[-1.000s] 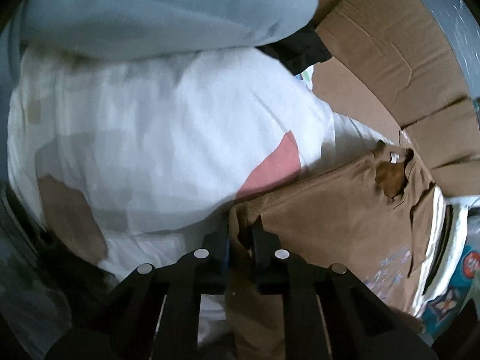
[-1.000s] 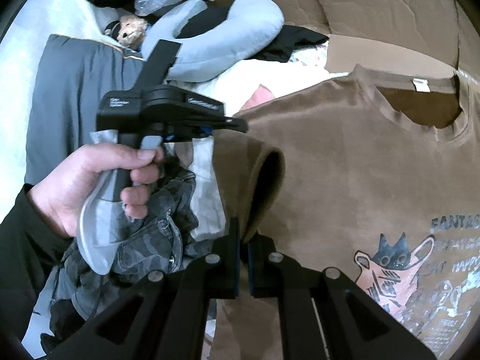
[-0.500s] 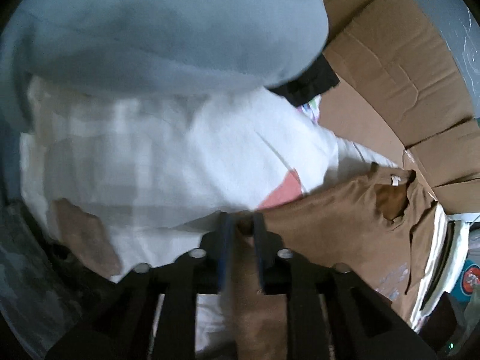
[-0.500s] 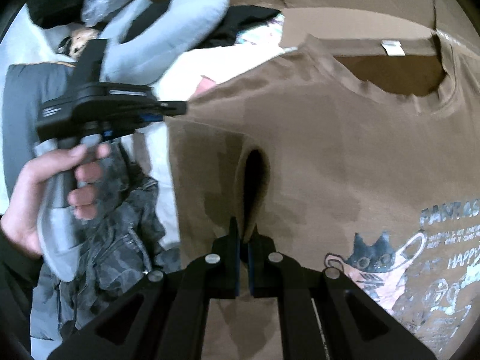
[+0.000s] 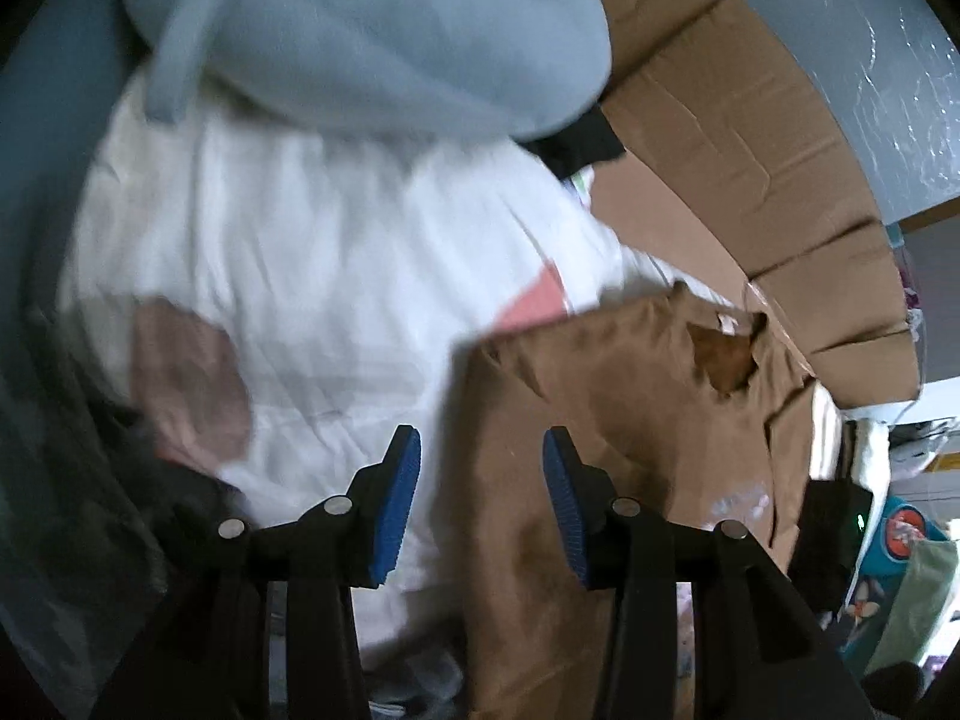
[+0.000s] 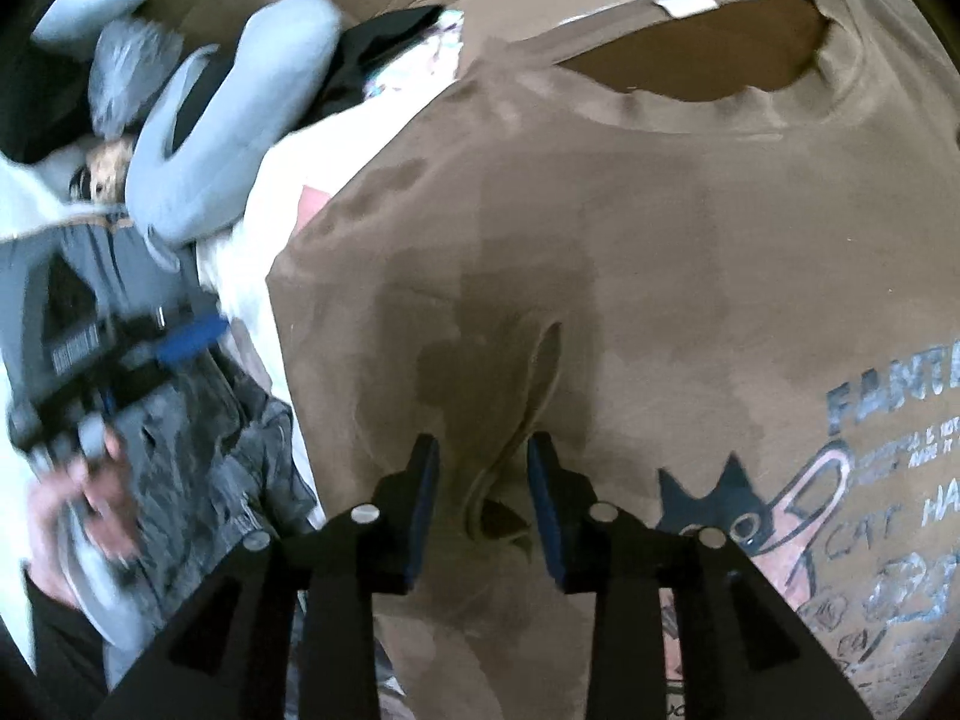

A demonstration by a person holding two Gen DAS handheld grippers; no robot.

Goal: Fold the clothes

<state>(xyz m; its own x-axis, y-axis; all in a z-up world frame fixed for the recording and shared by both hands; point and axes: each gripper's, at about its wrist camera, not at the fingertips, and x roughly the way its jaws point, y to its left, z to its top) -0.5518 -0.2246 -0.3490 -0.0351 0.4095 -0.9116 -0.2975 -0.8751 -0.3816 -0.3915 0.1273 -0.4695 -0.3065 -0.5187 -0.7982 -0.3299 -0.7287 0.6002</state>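
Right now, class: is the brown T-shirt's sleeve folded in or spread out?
Folded in. The sleeve lies over the chest of the brown T-shirt, its cuff between the open right claw.

- One brown cotton T-shirt (image 6: 660, 252) with a cat print, spread ahead of and under the right gripper's fingers.
- One white padded quilt (image 5: 312, 276), ahead and left of the left gripper's fingers.
- One pale blue curved plush cushion (image 5: 372, 30), far ahead of them.
- Two black grippers with blue pads: left gripper (image 5: 482, 444), right gripper (image 6: 483, 450).
- One hand (image 6: 78, 498), left of the right fingers.
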